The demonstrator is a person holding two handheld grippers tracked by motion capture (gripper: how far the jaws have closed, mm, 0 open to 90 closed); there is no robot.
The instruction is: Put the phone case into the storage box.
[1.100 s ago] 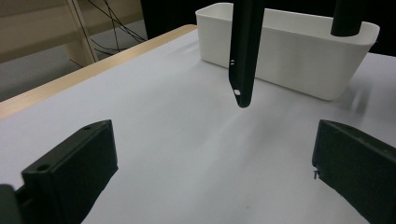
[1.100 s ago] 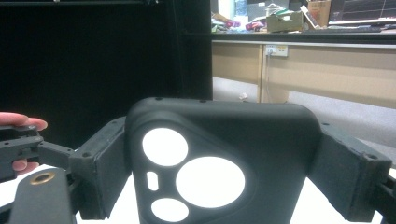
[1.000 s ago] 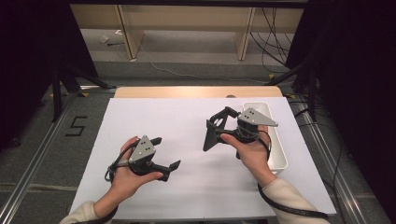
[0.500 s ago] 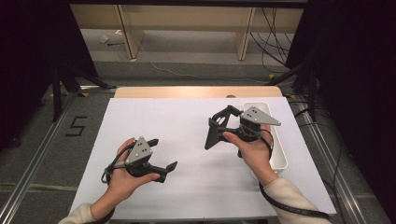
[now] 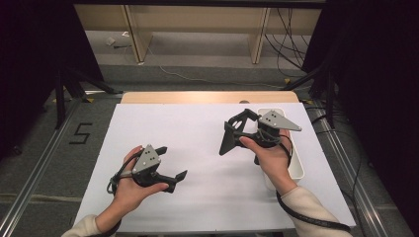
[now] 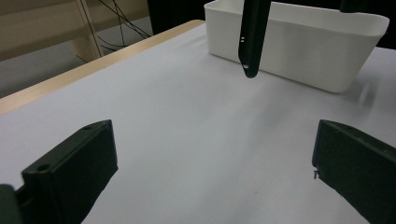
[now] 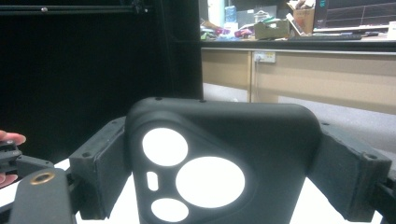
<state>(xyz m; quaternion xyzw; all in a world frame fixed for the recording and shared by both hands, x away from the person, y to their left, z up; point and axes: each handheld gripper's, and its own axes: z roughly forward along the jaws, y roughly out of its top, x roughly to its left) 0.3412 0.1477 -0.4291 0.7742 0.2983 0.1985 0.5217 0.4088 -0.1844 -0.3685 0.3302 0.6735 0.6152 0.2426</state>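
right gripper (image 5: pixel 231 139): held above the sheet just left of the bin, jaws clamped on the two side edges of a black phone case (image 7: pixel 219 163)
case: upright between the jaws, camera cutouts facing the right gripper view; in the high view it hangs dark at the gripper's tip (image 5: pixel 228 139)
left gripper (image 5: pixel 173 165): low over the sheet near the front left, jaws wide apart with nothing between them
bin (image 6: pixel 299 39): white, on the right part of the sheet, beyond the left gripper's jaws
sheet (image 5: pixel 188 128): white, covers the table
left hand (image 5: pixel 129 190): wrapped around the left gripper's body
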